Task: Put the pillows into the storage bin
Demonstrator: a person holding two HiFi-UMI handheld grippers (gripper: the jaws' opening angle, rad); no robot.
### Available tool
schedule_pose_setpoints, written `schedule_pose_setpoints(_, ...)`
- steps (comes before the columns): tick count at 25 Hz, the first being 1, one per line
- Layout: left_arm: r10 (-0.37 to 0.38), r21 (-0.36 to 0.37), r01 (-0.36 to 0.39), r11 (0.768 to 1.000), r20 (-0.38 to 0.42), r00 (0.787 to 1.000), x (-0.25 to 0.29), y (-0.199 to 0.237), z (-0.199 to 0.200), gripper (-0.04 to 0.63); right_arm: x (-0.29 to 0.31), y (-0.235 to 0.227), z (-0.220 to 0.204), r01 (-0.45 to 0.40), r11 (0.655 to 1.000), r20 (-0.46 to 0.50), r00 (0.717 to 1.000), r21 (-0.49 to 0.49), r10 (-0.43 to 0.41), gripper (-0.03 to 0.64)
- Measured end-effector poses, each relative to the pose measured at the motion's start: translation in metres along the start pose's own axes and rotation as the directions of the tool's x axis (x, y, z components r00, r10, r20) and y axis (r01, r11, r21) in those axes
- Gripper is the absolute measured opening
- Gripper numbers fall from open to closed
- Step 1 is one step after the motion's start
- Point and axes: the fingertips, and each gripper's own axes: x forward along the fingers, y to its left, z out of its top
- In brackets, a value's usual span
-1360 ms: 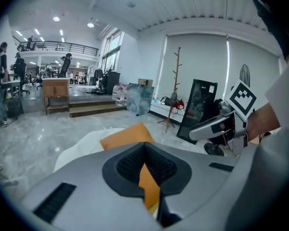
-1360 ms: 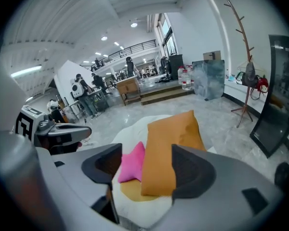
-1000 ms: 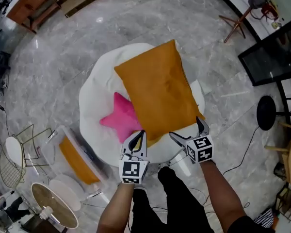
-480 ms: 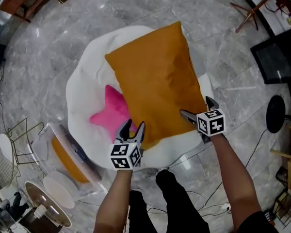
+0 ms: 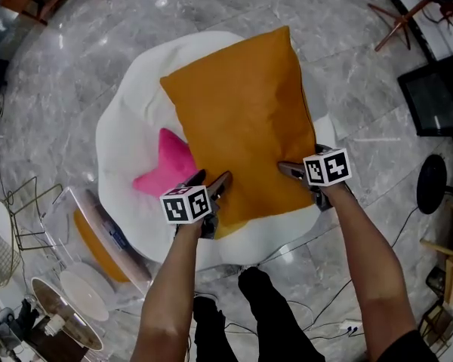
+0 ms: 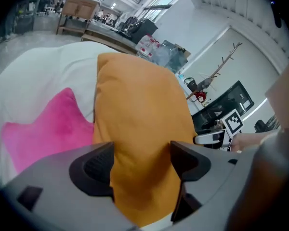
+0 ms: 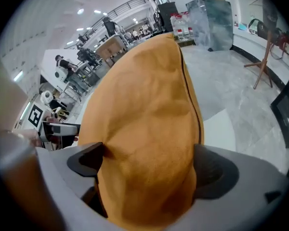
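A large orange pillow (image 5: 241, 111) lies on a white beanbag (image 5: 132, 111), partly over a pink star pillow (image 5: 162, 172). My left gripper (image 5: 213, 179) is at the orange pillow's near left corner. Its jaws have just been opening and now stand wide around the pillow's edge (image 6: 135, 109) without pinching it; the left gripper (image 6: 142, 160) has the star pillow (image 6: 48, 129) to its left. My right gripper (image 5: 298, 163) straddles the near right corner. The pillow (image 7: 144, 95) bulges between the wide jaws of the right gripper (image 7: 147, 170). A clear storage bin (image 5: 98, 232) stands on the floor at lower left with something orange inside.
A wire chair (image 5: 15, 217) and a round table (image 5: 60, 323) stand by the bin. A black screen (image 5: 438, 96) and a black stool (image 5: 432, 183) are at the right, a wooden stand (image 5: 396, 21) at the top right. Cables trail on the marble floor near my legs (image 5: 249, 315).
Both grippers have come down from above the beanbag's near edge onto the orange pillow's near corners. The left jaws went from shut to wide open.
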Motion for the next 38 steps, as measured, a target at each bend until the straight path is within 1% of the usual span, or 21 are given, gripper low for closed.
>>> schedule_pose_setpoints(1,-0.002,0.004,0.002,1.000,-0.005,1.000,0.004,0.001,0.000,0.345,0.003,0.001,0.000,-0.013,1.000,-0.013,1.000,0.001,0.013,0.594)
schedule_pose_setpoints(3,0.006,0.015,-0.006,1.000,-0.008,1.000,0.011,0.003,0.001,0.345,0.007,0.002,0.000,-0.041,0.999,-0.035,0.999,0.004,0.041,0.556)
schedule_pose_setpoints(5,0.027,0.030,-0.027,0.999,-0.010,1.000,0.016,0.003,0.000,0.345,0.007,0.003,0.000,-0.054,0.998,-0.050,0.997,-0.007,0.054,0.493)
schedule_pose_setpoints(7,0.044,0.025,-0.044,0.999,-0.012,0.999,0.020,0.002,-0.003,0.342,0.005,0.005,-0.001,-0.051,0.998,-0.053,0.997,-0.037,0.049,0.427)
schedule_pose_setpoints(8,0.052,0.023,-0.052,0.998,-0.017,0.998,0.021,0.002,-0.004,0.324,0.003,0.007,-0.002,-0.047,0.997,-0.048,0.998,-0.058,0.044,0.394)
schedule_pose_setpoints(11,0.084,0.040,-0.083,0.996,-0.018,0.996,0.019,0.001,-0.002,0.197,0.000,0.017,-0.002,-0.032,0.991,-0.025,0.999,-0.133,0.028,0.284)
schedule_pose_setpoints(12,0.092,0.039,-0.092,0.995,-0.007,0.996,0.016,0.001,-0.001,0.154,-0.002,0.020,-0.001,-0.020,0.988,-0.018,1.000,-0.154,0.018,0.253)
schedule_pose_setpoints(14,0.100,0.012,-0.100,0.995,0.027,0.995,0.011,0.000,0.000,0.079,-0.008,0.023,0.001,0.005,0.984,0.005,1.000,-0.176,-0.004,0.175)
schedule_pose_setpoints(16,0.104,-0.010,-0.104,0.995,0.060,0.993,0.004,-0.001,0.000,0.041,-0.017,0.024,0.005,0.026,0.984,0.038,0.999,-0.177,-0.019,0.101)
schedule_pose_setpoints(18,0.108,-0.012,-0.108,0.994,0.081,0.991,-0.003,-0.002,0.000,0.034,-0.026,0.027,0.007,0.031,0.985,0.063,0.998,-0.170,-0.020,0.050)
schedule_pose_setpoints(20,0.112,-0.003,-0.112,0.994,0.098,0.989,-0.013,-0.003,0.002,0.031,-0.031,0.035,0.006,0.017,0.987,0.069,0.998,-0.161,-0.006,0.034)
schedule_pose_setpoints(22,0.121,0.032,-0.125,0.992,0.120,0.985,-0.027,-0.004,0.004,0.031,-0.035,0.046,0.001,0.011,0.988,0.072,0.997,-0.157,0.000,0.029)
schedule_pose_setpoints(24,0.124,0.081,-0.138,0.987,0.152,0.981,-0.045,-0.010,0.010,0.031,-0.042,0.056,-0.002,0.028,0.986,0.092,0.996,-0.164,-0.013,0.026)
schedule_pose_setpoints(26,0.119,0.105,-0.140,0.985,0.185,0.975,-0.064,-0.017,0.019,0.031,-0.051,0.068,-0.001,0.047,0.985,0.128,0.991,-0.166,-0.026,0.025)
schedule_pose_setpoints(29,0.121,0.112,-0.148,0.983,0.214,0.969,-0.095,-0.015,0.023,0.031,-0.064,0.095,0.001,0.050,0.984,0.168,0.986,-0.171,-0.021,0.025)
schedule_pose_setpoints(33,0.129,0.099,-0.158,0.982,0.248,0.960,-0.142,-0.009,0.009,0.029,-0.086,0.141,-0.009,0.047,0.971,0.166,0.986,-0.235,-0.007,0.023)
schedule_pose_setpoints(38,0.171,0.090,-0.208,0.974,0.311,0.935,-0.224,0.009,0.003,0.028,-0.107,0.222,-0.015,0.019,0.964,0.197,0.980,-0.266,0.035,0.023)
